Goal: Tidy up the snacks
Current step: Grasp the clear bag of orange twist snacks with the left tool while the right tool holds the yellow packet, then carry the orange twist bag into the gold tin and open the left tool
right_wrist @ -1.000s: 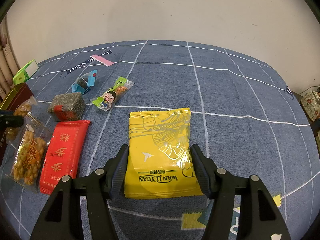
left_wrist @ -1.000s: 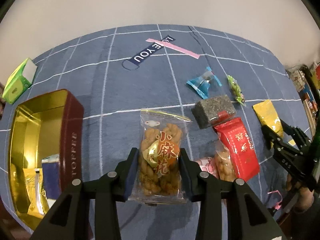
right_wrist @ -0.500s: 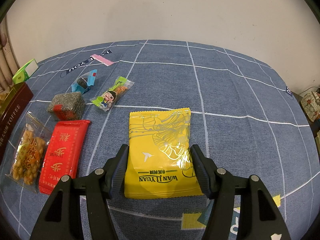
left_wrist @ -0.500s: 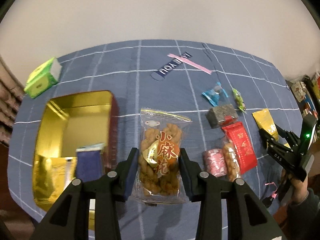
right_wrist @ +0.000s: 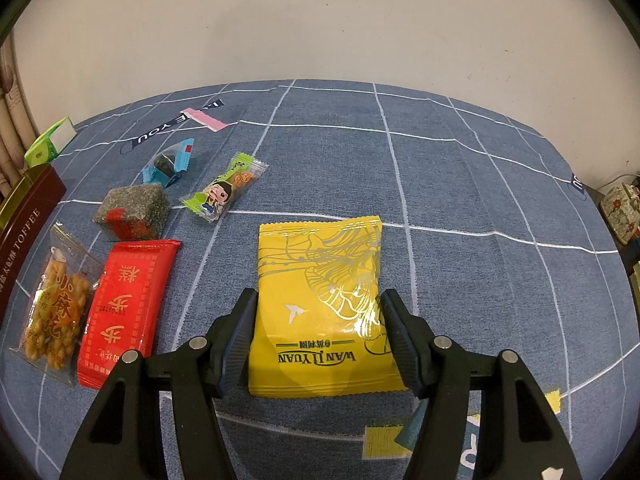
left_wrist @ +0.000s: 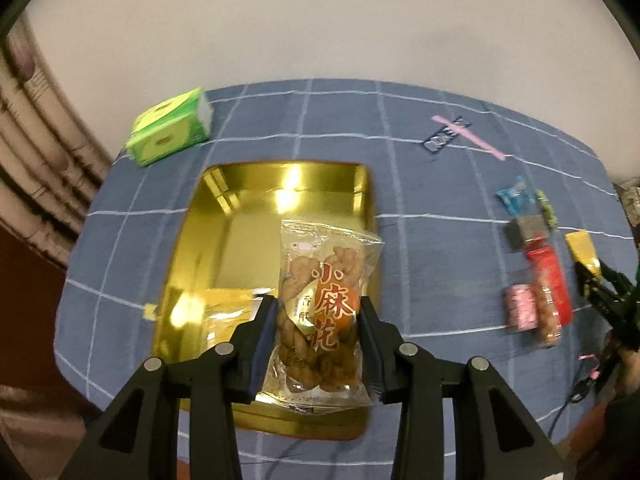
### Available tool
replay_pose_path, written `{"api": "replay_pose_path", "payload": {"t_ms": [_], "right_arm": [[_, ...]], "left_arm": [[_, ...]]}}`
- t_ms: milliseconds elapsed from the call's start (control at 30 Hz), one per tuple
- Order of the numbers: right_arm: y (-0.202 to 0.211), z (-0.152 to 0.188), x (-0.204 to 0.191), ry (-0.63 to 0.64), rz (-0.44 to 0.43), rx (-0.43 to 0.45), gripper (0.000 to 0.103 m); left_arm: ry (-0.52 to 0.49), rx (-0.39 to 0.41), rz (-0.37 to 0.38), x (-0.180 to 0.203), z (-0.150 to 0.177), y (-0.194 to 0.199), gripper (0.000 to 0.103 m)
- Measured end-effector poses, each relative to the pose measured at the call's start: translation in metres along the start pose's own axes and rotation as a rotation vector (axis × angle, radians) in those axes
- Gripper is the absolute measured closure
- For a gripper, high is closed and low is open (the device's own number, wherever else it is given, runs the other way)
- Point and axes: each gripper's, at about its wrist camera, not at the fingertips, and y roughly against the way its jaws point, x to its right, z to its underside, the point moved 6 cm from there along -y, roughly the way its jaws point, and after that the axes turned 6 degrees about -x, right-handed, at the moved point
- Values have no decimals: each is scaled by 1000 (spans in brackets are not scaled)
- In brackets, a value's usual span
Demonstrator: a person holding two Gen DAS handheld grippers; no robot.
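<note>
My left gripper [left_wrist: 318,342] is shut on a clear bag of fried dough twists [left_wrist: 324,312] and holds it above the open gold tin [left_wrist: 248,216], over its right half. A yellow packet [left_wrist: 224,312] lies inside the tin. My right gripper [right_wrist: 318,344] is open around a yellow packet [right_wrist: 320,304] that lies flat on the blue cloth [right_wrist: 460,184]; both fingers stand just beside its edges. It also shows at the right edge of the left wrist view [left_wrist: 582,248].
In the right wrist view, left of the yellow packet lie a red packet [right_wrist: 128,308], another dough twist bag [right_wrist: 56,316], a grey block snack [right_wrist: 132,210], a green candy [right_wrist: 224,192] and a blue candy [right_wrist: 168,162]. A green tissue pack [left_wrist: 170,132] lies behind the tin. A pink roll [left_wrist: 520,306] lies near the red packet.
My left gripper has carried the dough twist bag up and left, from over the cloth to above the gold tin. My right gripper has stayed still around the yellow packet.
</note>
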Motion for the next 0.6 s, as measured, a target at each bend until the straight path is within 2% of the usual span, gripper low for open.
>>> {"api": "replay_pose_path", "payload": {"t_ms": [300, 600], "right_arm": [[0, 1, 0, 1, 5, 0, 44], [-1, 0, 0, 3, 7, -1, 45]], "left_arm": [[44, -45, -43, -34, 16, -19, 63], [55, -77, -68, -49, 20, -33, 63]]}}
